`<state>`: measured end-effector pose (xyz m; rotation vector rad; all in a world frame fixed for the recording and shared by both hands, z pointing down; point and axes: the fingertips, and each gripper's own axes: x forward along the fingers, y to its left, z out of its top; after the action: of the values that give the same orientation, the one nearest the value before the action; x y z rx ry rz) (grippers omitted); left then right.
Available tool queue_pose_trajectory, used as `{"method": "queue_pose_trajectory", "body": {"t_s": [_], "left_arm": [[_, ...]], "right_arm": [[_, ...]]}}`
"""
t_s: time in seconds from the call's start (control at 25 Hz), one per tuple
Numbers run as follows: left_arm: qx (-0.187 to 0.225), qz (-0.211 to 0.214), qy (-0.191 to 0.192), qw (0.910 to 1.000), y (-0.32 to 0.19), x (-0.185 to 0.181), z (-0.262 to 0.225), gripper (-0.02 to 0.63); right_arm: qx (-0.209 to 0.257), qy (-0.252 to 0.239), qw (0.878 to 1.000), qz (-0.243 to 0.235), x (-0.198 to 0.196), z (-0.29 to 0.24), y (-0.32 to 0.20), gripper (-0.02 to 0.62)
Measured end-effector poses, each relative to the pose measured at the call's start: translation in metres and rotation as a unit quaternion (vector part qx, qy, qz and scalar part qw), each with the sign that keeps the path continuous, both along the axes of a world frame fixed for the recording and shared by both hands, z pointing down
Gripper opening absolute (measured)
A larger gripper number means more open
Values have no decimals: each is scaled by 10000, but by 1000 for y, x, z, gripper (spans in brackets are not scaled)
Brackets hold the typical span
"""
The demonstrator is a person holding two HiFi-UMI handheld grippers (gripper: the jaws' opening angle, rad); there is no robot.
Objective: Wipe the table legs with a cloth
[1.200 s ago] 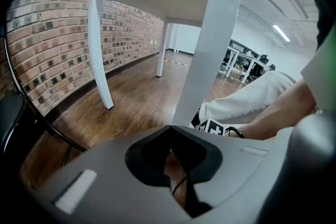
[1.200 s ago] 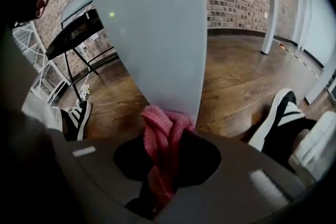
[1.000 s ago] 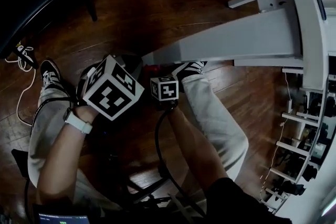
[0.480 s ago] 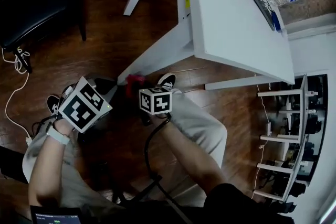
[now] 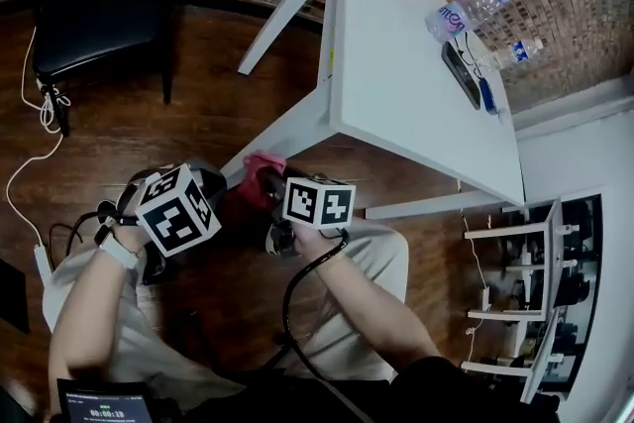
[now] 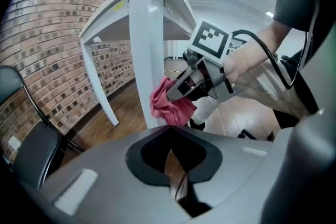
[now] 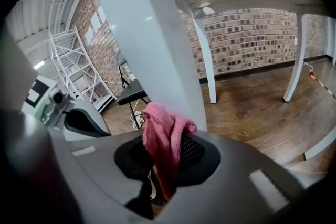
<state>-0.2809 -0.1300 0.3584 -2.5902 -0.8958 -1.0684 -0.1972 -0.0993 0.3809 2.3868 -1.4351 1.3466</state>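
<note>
The person's right forearm reaches forward and down, aiming the right gripper (image 7: pixel 153 189) at the lower part of the white table's nearest leg (image 6: pixel 147 55). Its jaws pinch one crumpled pink cloth (image 7: pixel 163 139), which lies against that leg. The left gripper (image 6: pixel 176 168) is held just beside it, facing the same leg, with its jaws together on nothing. A white watch (image 5: pixel 121 252) sits on the left wrist. Three white table legs show in the head view. On the tabletop (image 5: pixel 396 104) lie two clear plastic bottles (image 5: pixel 466 15); the nearer one's blue label is too small to read, as is a yellow sticker (image 6: pixel 119 5) on the table's edge.
</note>
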Motion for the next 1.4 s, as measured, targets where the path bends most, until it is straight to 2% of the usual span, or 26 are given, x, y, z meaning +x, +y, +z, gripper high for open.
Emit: {"method": "queue_pose_trajectory", "body": {"t_s": [0.12,0.24,0.32,0.44,0.56,0.64,0.72,0.8,0.92,1.16,1.4], "left_arm": [[-302,-113,329,9989,19,9,-23,-6],[-726,-484,787,9931,29,25,-51,-6],[-1029,-869,1121,9845,29,33,-66,-6],[-1475,-1424,1537,9666,31,34,-78,-6],[-1645,-1938,1778,9507,33,28,-86,-6],[-1625,-2181,1901,9433,40,22,-93,-6],[-1506,-2288,1964,9415,55,17,-98,-6],[-1393,-2326,1962,9423,77,13,-100,-6],[-1355,-2383,2002,9406,111,13,-113,-6],[-1325,-2599,2194,9310,180,24,-147,-5],[-1230,-2521,2235,9335,260,44,-173,-6]], "right_arm": [[221,-64,9997,-17,0,-34,4,57],[558,27,9984,-110,3,-77,5,57],[856,155,9960,-202,5,-106,3,57],[1277,295,9910,-277,8,-143,4,55],[1656,457,9845,-363,11,-177,9,57],[1954,476,9789,-354,13,-196,15,55],[2271,504,9721,-306,20,-214,25,55],[2396,543,9691,-239,29,-224,42,57],[2372,562,9698,-86,44,-225,73,57],[2397,677,9684,92,82,-225,138,57],[2383,700,9680,354,126,-223,223,57]]}}
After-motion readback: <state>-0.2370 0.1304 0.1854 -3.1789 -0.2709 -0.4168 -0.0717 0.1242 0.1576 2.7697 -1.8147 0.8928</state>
